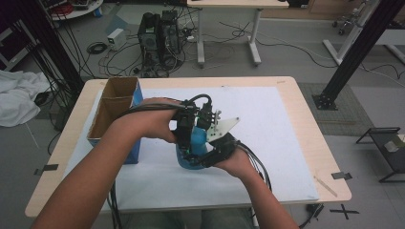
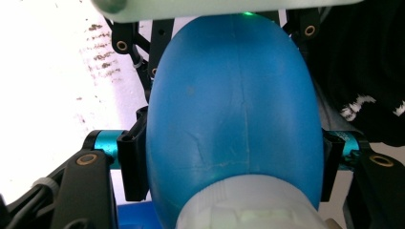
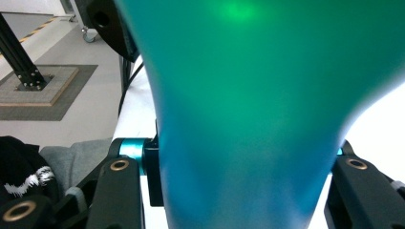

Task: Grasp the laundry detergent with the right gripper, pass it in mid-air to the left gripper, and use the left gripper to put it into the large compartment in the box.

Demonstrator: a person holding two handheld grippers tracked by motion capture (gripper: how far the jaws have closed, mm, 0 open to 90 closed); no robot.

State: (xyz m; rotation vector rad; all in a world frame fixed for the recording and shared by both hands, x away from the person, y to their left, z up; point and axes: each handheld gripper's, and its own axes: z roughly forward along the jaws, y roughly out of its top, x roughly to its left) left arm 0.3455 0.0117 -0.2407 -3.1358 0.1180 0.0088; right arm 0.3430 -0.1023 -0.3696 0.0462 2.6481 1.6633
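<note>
High view: blue bottle (image 1: 193, 148) near bench (image 1: 305, 143) middle, toward its front edge
Left gripper (image 1: 187, 125): clamped on bottle's sides
Right gripper (image 1: 210, 150): clamped on bottle too
Cardboard box (image 1: 114, 112): left edge

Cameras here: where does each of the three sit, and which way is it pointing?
High view: above the person's side, looking forward and down on the table; both forearms, left gripper and right gripper meet on a blue object.
Left gripper view: rides the left gripper; black jaws press the blue object.
Right gripper view: rides the right gripper; jaws clamp the blue object.
All three share that object.
</note>
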